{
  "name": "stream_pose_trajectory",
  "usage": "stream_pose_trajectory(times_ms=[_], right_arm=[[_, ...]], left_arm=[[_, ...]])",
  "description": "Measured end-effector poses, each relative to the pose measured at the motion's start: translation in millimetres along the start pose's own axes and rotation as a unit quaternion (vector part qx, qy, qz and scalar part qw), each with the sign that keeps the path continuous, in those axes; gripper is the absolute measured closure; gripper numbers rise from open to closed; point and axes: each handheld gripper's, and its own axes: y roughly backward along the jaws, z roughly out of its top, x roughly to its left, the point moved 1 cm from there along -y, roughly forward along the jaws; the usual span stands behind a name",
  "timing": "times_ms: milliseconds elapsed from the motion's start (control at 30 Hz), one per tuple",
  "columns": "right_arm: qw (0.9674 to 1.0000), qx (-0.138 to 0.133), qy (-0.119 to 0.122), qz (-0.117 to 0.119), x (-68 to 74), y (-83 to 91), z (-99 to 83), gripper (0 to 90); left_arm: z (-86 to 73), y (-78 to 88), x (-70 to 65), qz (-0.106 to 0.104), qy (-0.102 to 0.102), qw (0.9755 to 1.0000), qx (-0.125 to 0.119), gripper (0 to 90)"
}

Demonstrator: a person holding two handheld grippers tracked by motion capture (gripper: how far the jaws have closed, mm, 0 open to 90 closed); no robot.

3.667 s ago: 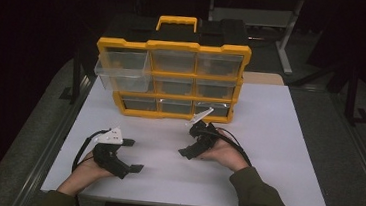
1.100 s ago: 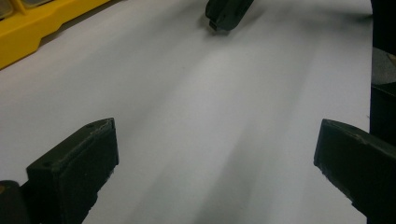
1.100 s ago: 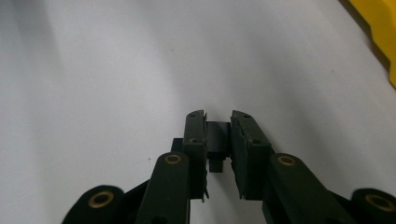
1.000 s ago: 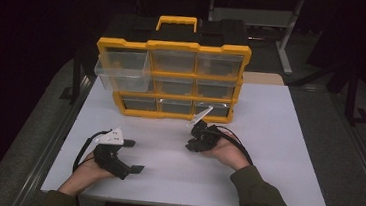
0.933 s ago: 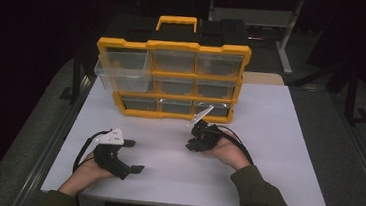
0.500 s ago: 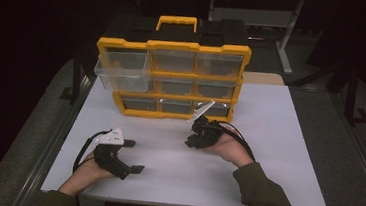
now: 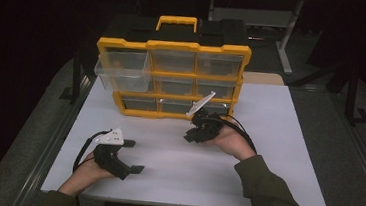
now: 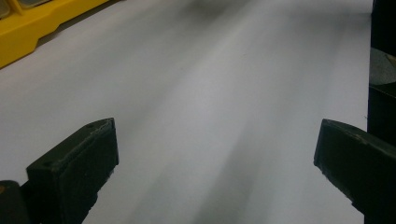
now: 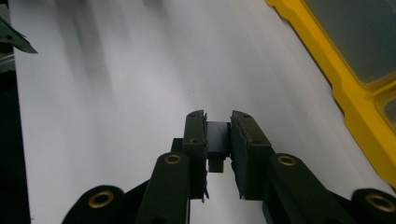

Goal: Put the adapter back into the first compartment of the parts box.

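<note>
- Right gripper (image 9: 218, 128) clamps a small dark block (image 9: 217, 140), now lifted off the white table (image 7: 268, 140) since a second ago.
- Yellow drawer organizer (image 7: 173, 77) just beside; top-left drawer (image 7: 122, 72) pulled out, likely the drop spot.
- Left gripper (image 7: 129, 154) idle, jaws wide, empty.

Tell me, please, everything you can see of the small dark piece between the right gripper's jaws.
The small dark piece is a little block, flat-faced and matte, dark grey to black, with a narrower stub below it. What it is made of cannot be told. It sits upright near the jaw tips of the right gripper, clamped by a pad on either side. It hangs above the white table, apart from the yellow organiser at the right of the right gripper view. In the high view it is too small to make out.
</note>
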Motion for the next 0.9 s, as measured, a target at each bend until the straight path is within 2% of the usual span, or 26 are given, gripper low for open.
stream_pose_trajectory(times_ms=[533, 900], right_arm=[[0.9998, 0.000, 0.020, 0.007, 0.3, 21.3, 24.5, 75.3], [0.9996, 0.003, 0.021, 0.018, 1.3, 37.1, 43.4, 75.3]], left_arm=[[0.0, 0.4, -0.3, 0.000, 0.000, 1.0000, -0.001, 0.0], [0.1, 1.2, -0.4, 0.001, 0.002, 1.0000, -0.003, 0.0]])
